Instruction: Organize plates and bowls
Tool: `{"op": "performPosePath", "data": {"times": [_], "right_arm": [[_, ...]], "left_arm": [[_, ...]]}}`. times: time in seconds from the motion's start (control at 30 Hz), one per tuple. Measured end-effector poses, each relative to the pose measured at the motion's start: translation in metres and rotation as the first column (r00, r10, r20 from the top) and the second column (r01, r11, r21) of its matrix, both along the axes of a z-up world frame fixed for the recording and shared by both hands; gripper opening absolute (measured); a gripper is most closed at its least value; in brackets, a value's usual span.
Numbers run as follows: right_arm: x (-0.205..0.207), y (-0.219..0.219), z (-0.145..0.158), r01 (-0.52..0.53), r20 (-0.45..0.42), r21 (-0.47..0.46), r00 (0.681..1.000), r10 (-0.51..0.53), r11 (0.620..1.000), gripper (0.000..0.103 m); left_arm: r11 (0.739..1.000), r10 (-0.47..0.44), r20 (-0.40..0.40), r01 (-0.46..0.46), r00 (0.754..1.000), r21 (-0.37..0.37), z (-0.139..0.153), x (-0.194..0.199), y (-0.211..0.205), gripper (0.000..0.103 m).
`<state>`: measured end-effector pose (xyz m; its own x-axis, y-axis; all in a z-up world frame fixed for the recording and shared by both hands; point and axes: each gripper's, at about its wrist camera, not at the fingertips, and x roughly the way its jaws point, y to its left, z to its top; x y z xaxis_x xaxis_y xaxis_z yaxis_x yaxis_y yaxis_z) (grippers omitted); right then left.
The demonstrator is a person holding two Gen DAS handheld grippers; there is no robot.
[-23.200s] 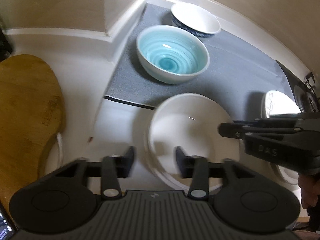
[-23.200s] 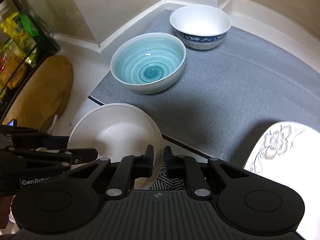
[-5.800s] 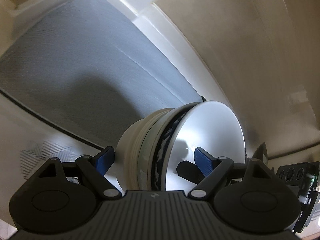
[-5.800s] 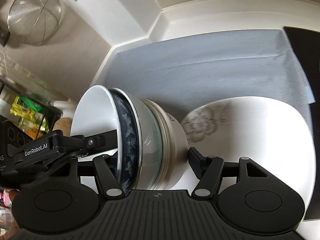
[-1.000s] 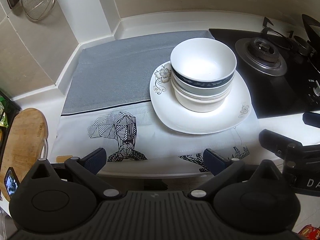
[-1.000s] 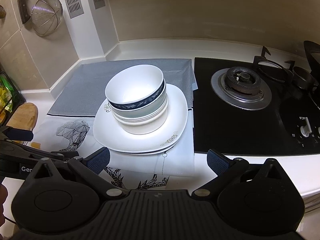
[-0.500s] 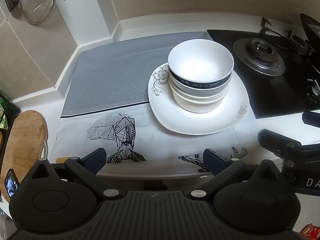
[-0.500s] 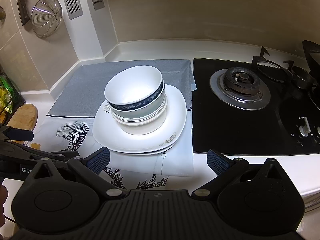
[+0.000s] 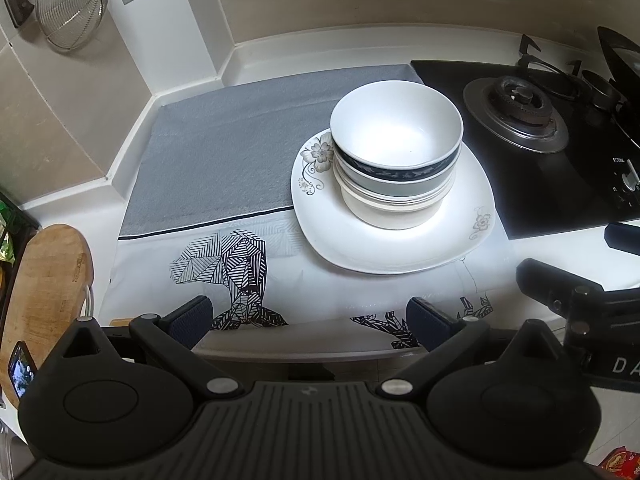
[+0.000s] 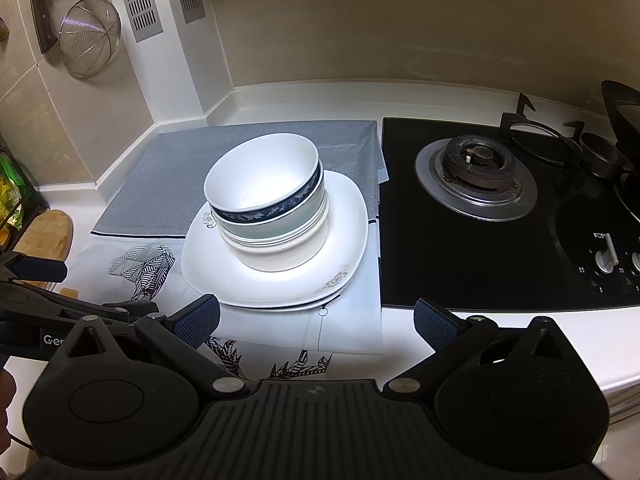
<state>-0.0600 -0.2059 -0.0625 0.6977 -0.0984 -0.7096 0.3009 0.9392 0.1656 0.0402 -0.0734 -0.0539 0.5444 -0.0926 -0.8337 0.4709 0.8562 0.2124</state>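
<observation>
Stacked bowls (image 9: 396, 168) sit on plates (image 9: 400, 248) at the counter's (image 10: 440, 344) front edge, beside the stove (image 10: 500, 216). Left gripper (image 9: 312, 318) and right gripper (image 10: 316, 320) both spread wide, holding nothing.

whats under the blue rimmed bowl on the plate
The blue rimmed bowl is nested in a stack of other bowls, resting on a square floral plate. Only their rims and outer walls show; their insides and exact count are covered.

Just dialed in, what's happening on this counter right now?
Nothing is being held. The left gripper and right gripper are both open, back near the counter's front edge. The nested bowls sit stacked on the square floral plates, which rest on the cloth beside the gas stove. The stacking looks done.
</observation>
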Motion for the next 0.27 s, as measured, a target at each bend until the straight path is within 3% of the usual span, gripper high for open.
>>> {"op": "performPosePath", "data": {"times": [0.27], "right_arm": [[0.003,-0.0081,-0.002,0.007,-0.008,0.006,1.0,-0.007,1.0,0.103]], "left_arm": [[1.0,-0.006,0.01,0.006,1.0,-0.01,0.0004,0.0024,-0.006,0.103]]}}
